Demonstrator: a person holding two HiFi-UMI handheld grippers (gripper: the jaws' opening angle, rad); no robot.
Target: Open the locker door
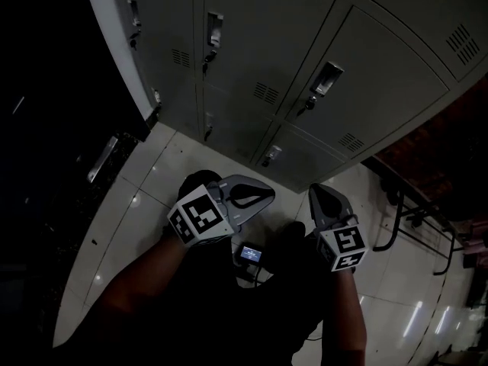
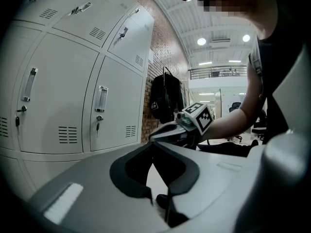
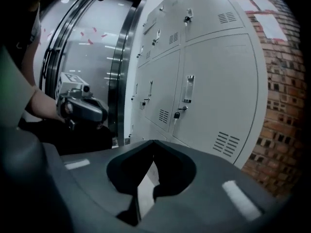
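A bank of grey metal lockers (image 1: 282,59) stands in front of me, every door closed. Each door has a chrome handle (image 1: 326,78) with a key (image 1: 309,104) in the lock below it. My left gripper (image 1: 265,195) and right gripper (image 1: 315,192) hang side by side low over the tiled floor, short of the lockers and touching nothing. In the left gripper view the jaws (image 2: 154,143) meet at their tips with nothing between them. The right gripper's jaws (image 3: 153,142) are also together and empty, pointing toward a door with a handle (image 3: 189,89) and key (image 3: 178,114).
A black backpack (image 2: 165,101) hangs on the brick wall past the lockers' right end. A brick wall (image 3: 286,130) borders the lockers. A dark metal doorframe (image 3: 121,67) stands at their left end. Black chair frames (image 1: 396,219) stand on the glossy white tile floor (image 1: 152,166) to my right.
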